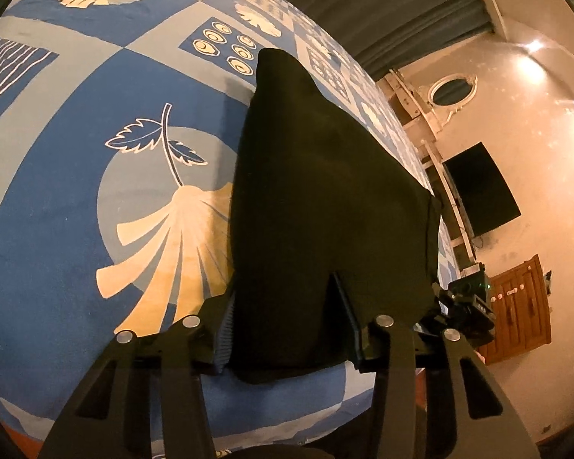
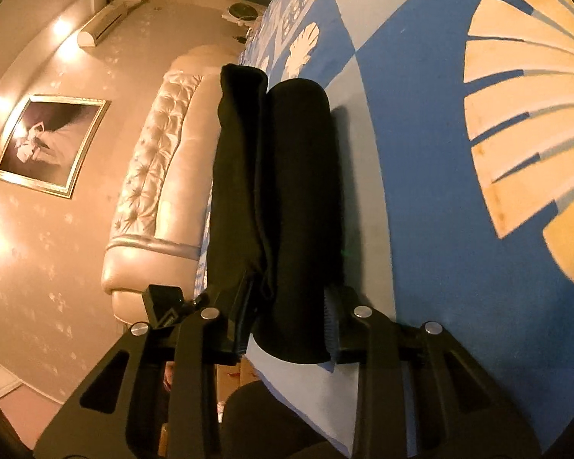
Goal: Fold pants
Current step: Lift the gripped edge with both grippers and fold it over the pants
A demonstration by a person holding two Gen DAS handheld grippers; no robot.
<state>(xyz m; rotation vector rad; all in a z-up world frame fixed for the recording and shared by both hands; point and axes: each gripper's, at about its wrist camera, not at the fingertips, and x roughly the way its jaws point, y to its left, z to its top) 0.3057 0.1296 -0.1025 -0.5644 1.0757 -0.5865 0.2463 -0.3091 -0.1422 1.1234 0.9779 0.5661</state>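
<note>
Blue patterned bedspread (image 1: 76,176) with cream leaf prints, stretched over a bed in a warm-lit room; tufted headboard (image 2: 160,160) and framed picture (image 2: 49,145) on one side, dark screen (image 1: 482,187) and wooden cabinet (image 1: 524,306) on the other.

Black pants (image 1: 317,199) near the bedspread's edge closest to the person, already bundled into several thick layers. Seen from the right wrist as two long dark rolls side by side, one raised off the bedspread, the other lying along it.

Left gripper (image 1: 291,325) clamped on the near end of the pants: ribbed pad on one side, flat finger on the other, cloth filling the gap and bulging past both. Right gripper (image 2: 287,329) likewise closed on the near end of the bundle, with dark fabric squeezed between the fingers. No slack visible at either grip.

Held at two points along the same short end, probably so the stacked layers stay aligned and neither side sags when lifted. Grips set low and close to the edge, likely to leave the far length free to swing or drape over for one more fold. Both pointed slightly downward, keeping the far end near the bedspread rather than dangling.

Judged stage: late, pants mostly folded, a final fold or repositioning apparently in hand.
</note>
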